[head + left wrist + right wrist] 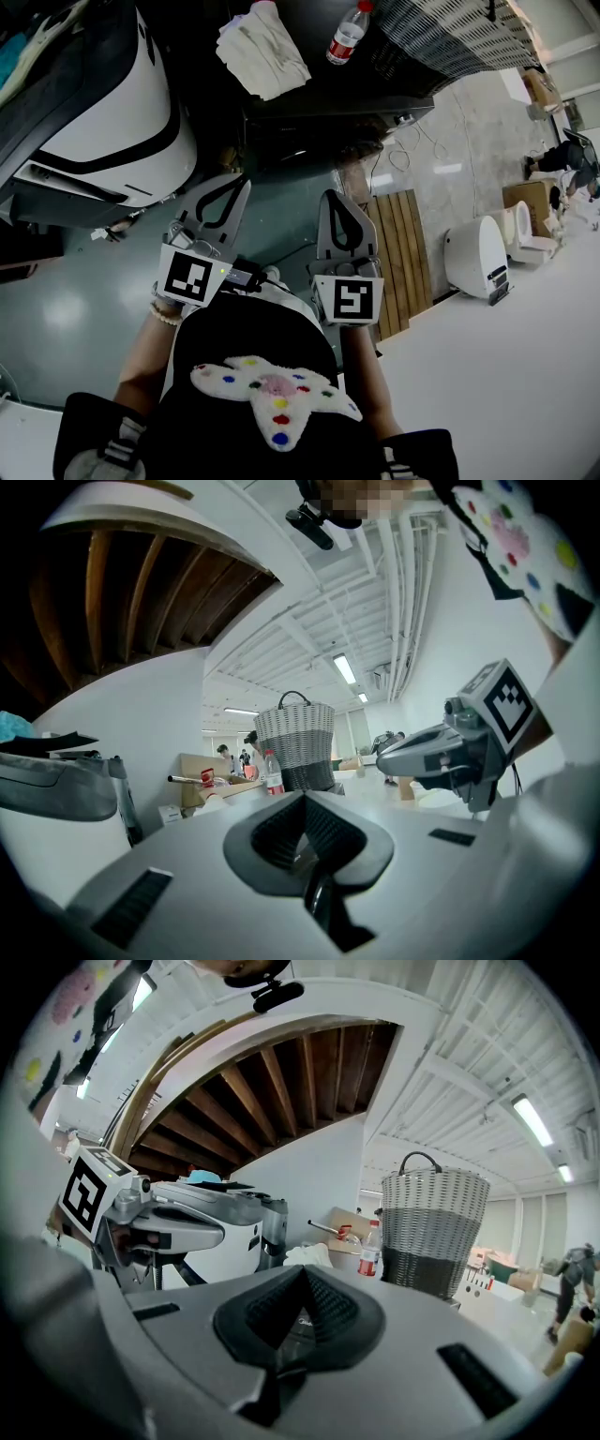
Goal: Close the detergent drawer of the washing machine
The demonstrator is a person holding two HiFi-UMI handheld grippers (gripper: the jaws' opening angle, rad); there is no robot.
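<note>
My left gripper (225, 187) and right gripper (336, 202) are held side by side in front of the person, both pointing roughly level. Both are shut with nothing between the jaws. The left gripper view shows its ribbed pads (281, 832) meeting at the tip, and the right gripper (459, 747) beside it. In the right gripper view the pads (328, 1307) are also pressed together, with the left gripper (159, 1222) alongside. Ahead stands a dark-topped machine (328, 94). I cannot make out a detergent drawer in any view.
On the dark top lie a white cloth (262, 52), a water bottle (349, 35) and a woven basket (450, 28). A rounded white-and-black machine (103, 122) stands at the left. A wooden slatted pallet (403, 253) and white units (478, 258) are on the right.
</note>
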